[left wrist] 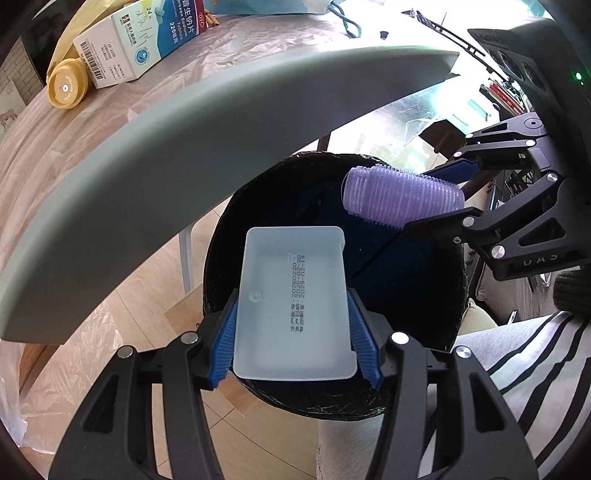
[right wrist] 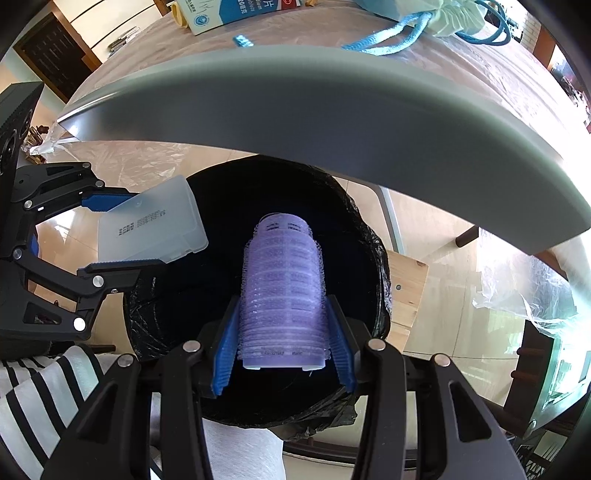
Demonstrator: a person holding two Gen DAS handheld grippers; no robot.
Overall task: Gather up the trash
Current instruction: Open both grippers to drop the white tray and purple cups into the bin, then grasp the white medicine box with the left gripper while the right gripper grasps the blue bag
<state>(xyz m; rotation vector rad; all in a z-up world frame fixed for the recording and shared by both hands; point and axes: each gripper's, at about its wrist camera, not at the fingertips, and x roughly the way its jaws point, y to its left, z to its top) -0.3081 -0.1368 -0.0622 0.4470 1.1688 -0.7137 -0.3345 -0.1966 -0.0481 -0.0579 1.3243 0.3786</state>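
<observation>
Below the grey table [left wrist: 229, 122] edge, a black-lined bin [left wrist: 436, 321] gapes directly under both grippers. The left gripper [left wrist: 293, 332] has its fingers clamped on a translucent plastic box [left wrist: 291, 306], while the right gripper [right wrist: 282, 339] pinches a purple hair roller [right wrist: 282, 288], long axis along the fingers. Both items hang over the bin mouth, so release alone should drop them in.

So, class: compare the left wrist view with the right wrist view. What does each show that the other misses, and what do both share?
Only the left wrist view shows the yellow round disc beside the medicine box on the table.

Only the right wrist view shows the pale drawstring pouch and its whole blue cord.

Both show the left hand-held gripper clamping the translucent plastic case and the right hand-held gripper clamping the purple hair roller, each over the black-lined trash bin.
</observation>
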